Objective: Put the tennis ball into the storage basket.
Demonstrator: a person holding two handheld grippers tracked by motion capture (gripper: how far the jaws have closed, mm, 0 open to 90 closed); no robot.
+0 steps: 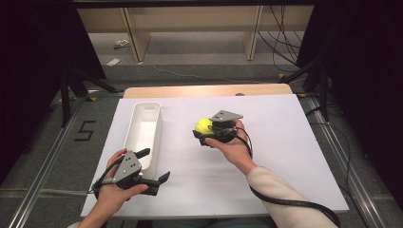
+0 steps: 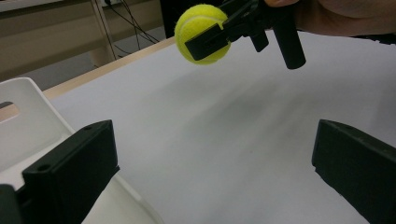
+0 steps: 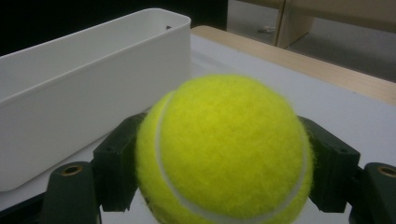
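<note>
A yellow tennis ball (image 1: 203, 126) is held above the white table sheet, with my right gripper (image 1: 205, 131) shut on it. In the right gripper view the ball (image 3: 224, 151) sits between the two black jaws, close to the camera. The left gripper view shows the ball (image 2: 201, 33) raised off the sheet, with the right gripper (image 2: 205, 37) clamped on it. A long white bin (image 1: 142, 134) lies left of the ball, its inside bare. My left gripper (image 1: 154, 166) rests near the table's front left beside the bin's near end, jaws wide open with nothing between them.
A white sheet (image 1: 285, 156) covers the table, with a wooden strip (image 1: 209, 90) along its far edge. The bin's wall (image 3: 70, 98) stands just left of the held ball. Cables trail from the right gripper across the sheet's front right. Dark stands flank the table.
</note>
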